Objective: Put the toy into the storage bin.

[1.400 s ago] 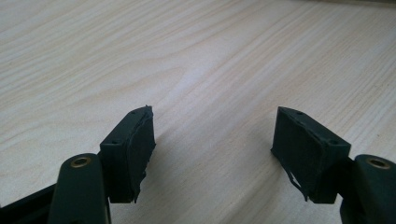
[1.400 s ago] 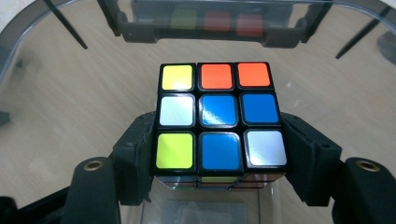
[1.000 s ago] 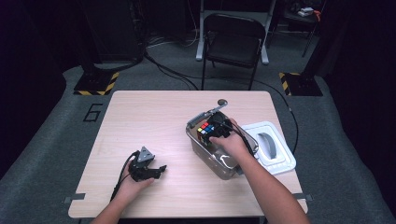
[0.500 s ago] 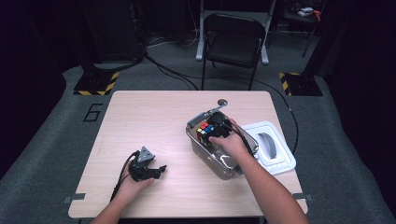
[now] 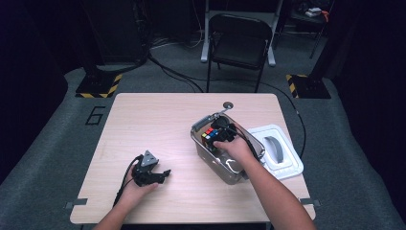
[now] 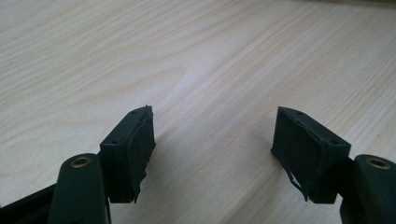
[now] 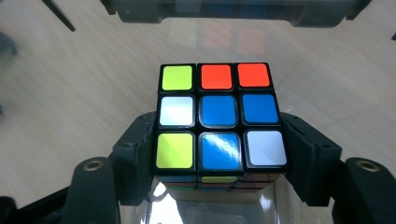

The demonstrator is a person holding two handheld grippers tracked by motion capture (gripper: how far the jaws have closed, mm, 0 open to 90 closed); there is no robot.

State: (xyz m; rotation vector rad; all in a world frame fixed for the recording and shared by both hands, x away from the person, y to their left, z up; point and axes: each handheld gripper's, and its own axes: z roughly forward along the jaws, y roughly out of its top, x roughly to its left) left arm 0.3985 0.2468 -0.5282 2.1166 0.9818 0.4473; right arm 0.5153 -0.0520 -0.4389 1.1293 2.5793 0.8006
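A light wooden surface stands on a grey carpet floor. A number 6 is marked on the floor at its left. Behind it stands a black folding chair. Two yellow-and-black striped base plates lie on the floor, and black cables run between them. The room behind is dark.

In the right gripper view the puzzle cube hides the inner pad faces of the right hand-held gripper, the clear bin is cropped at top, and the cube's lower faces are unreadable.
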